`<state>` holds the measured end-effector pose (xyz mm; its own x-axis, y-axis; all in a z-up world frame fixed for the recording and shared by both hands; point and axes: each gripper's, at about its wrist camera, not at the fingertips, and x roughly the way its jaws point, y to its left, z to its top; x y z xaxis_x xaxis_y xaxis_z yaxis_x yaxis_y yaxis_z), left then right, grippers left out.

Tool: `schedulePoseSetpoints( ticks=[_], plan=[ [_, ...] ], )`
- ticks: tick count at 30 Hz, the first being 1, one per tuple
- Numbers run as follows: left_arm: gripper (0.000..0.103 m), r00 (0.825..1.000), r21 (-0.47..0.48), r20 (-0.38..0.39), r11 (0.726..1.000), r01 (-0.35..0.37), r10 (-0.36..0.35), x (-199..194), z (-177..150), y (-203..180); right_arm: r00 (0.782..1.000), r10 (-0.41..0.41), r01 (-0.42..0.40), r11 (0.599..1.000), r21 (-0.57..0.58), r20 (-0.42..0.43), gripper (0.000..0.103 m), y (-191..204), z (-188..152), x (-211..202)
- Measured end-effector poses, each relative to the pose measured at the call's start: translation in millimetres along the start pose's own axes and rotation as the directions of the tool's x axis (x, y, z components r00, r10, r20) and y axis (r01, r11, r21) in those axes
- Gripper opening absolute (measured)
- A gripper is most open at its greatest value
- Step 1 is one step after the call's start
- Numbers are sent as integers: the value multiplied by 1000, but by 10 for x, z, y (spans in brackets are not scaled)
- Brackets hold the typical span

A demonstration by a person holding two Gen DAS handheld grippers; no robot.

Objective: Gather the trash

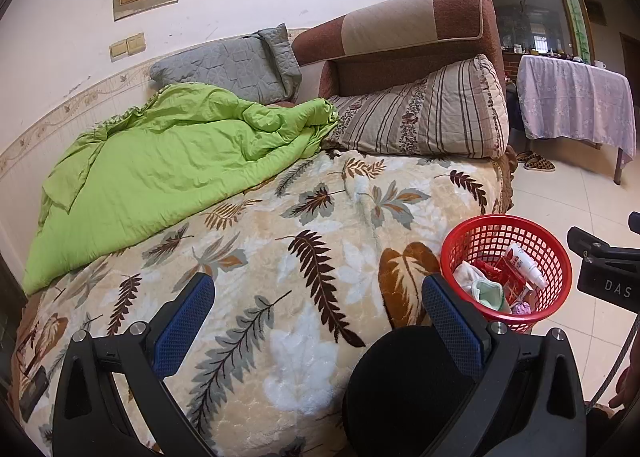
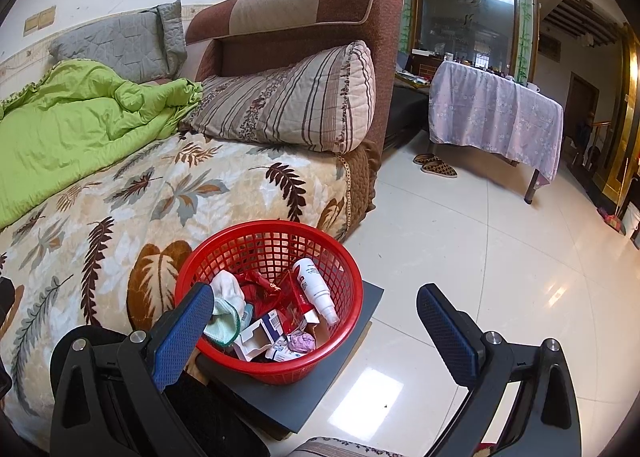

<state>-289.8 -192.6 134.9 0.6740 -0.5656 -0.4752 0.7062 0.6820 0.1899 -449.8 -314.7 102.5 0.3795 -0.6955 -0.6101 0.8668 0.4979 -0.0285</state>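
Note:
A red mesh basket (image 2: pixel 256 241) (image 1: pixel 480 233) stands on a dark grey board (image 2: pixel 316 385) beside the bed. It holds trash: a white bottle (image 2: pixel 314 289), red wrappers (image 2: pixel 260 289), small cartons (image 2: pixel 260 333), a crumpled pale cloth (image 2: pixel 226 313) and a pink wad (image 2: pixel 302 341). My right gripper (image 2: pixel 316 309) hangs open just above the basket's near rim, nothing between its blue pads. My left gripper (image 1: pixel 316 301) is open over the leaf-patterned blanket (image 1: pixel 280 241), empty. The right gripper's black body (image 1: pixel 608 269) shows at the left wrist view's right edge.
A green quilt (image 1: pixel 160 161), a grey pillow (image 1: pixel 232 69) and a striped pillow (image 1: pixel 424 117) lie on the bed against a brown headboard (image 1: pixel 400 29). A cloth-covered table (image 2: pixel 496 117) and slippers (image 2: pixel 436 165) stand on the glossy tiled floor (image 2: pixel 480 257).

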Motion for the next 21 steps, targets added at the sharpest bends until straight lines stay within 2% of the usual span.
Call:
schedulePoseSetpoints(
  ticks=[21],
  plan=[
    [103, 1000, -2, -2, 1000, -3, 3, -3, -5, -4, 1000, 1, -1, 1000, -2, -3, 103, 32, -26, 8]
  ],
)
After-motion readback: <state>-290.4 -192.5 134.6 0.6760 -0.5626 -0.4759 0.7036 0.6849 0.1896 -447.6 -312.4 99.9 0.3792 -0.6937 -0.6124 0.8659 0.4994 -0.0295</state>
